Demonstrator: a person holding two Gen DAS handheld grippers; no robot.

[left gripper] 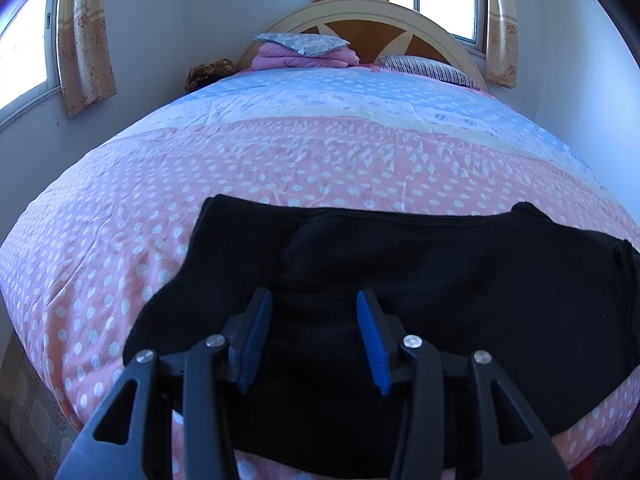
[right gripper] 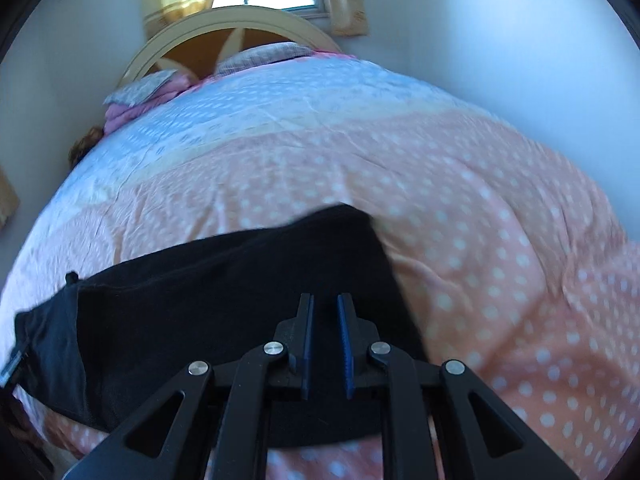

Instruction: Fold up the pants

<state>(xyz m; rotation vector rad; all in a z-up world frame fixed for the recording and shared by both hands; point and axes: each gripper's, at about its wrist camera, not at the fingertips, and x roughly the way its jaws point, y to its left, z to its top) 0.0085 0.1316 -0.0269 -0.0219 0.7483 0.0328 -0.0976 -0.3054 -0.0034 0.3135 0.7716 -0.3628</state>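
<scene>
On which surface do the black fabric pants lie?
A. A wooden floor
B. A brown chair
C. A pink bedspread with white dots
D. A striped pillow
C: the black fabric pants lie spread on the pink bedspread with white dots, below both grippers.

1. Your left gripper (left gripper: 314,300) hangs over the black pants (left gripper: 440,280), jaws apart, nothing between them.
2. Pants lie flat on the dotted bedspread (left gripper: 240,160).
3. Pillows (left gripper: 300,42) by the headboard (left gripper: 360,20).

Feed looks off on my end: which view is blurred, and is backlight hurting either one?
Right wrist view: motion-smeared bedspread, soft pants edge. Left wrist view: sharp; bright windows blow out, pants read as flat black. Both bend at edges.
</scene>
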